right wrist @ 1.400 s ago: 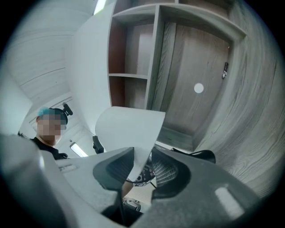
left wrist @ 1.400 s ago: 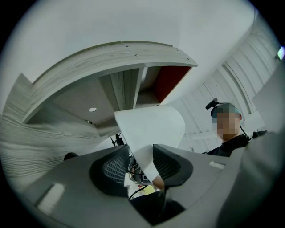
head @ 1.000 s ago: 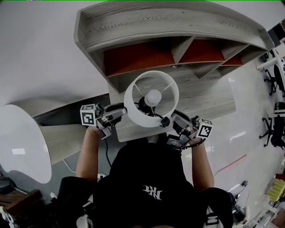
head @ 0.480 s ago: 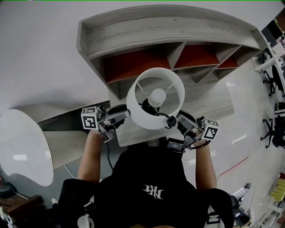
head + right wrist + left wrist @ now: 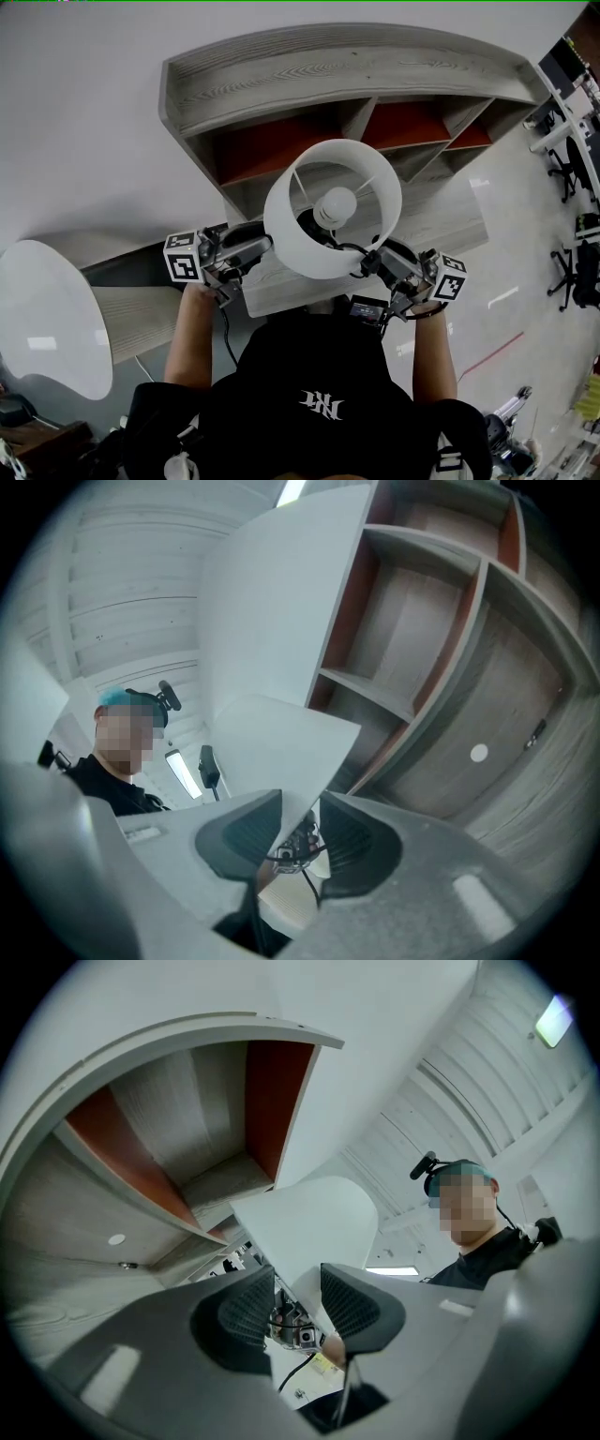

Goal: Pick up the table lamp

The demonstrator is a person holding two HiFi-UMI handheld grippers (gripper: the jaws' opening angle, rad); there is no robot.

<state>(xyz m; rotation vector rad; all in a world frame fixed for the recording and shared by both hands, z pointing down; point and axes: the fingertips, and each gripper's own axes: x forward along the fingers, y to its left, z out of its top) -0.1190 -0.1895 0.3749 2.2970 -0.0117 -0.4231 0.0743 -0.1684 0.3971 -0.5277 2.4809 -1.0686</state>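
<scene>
The lamp point(image 5: 333, 220) is between the two grippers. The left gripper point(image 5: 262, 246) is at its left side. The right gripper point(image 5: 370, 265) is at its right side. Each gripper is closed on the lamp's white shade. In the left gripper view and the right gripper view, the thin wall of the shade goes in between the jaws.

The shade is open on top, like a cup. Inside it is a round white bulb point(image 5: 336, 204). The bulb sits in the middle, and thin spokes go from it out to the rim. The foot of the lamp is hidden under the shade.

A black cord point(image 5: 225, 330) runs down just behind the left gripper, along the person's arm.

Under the grippers is a wooden counter point(image 5: 450, 211). Past the grippers, by the white wall, is a wooden shelf point(image 5: 328, 66). The shelf is split into boxes, and the boxes have red backs.
</scene>
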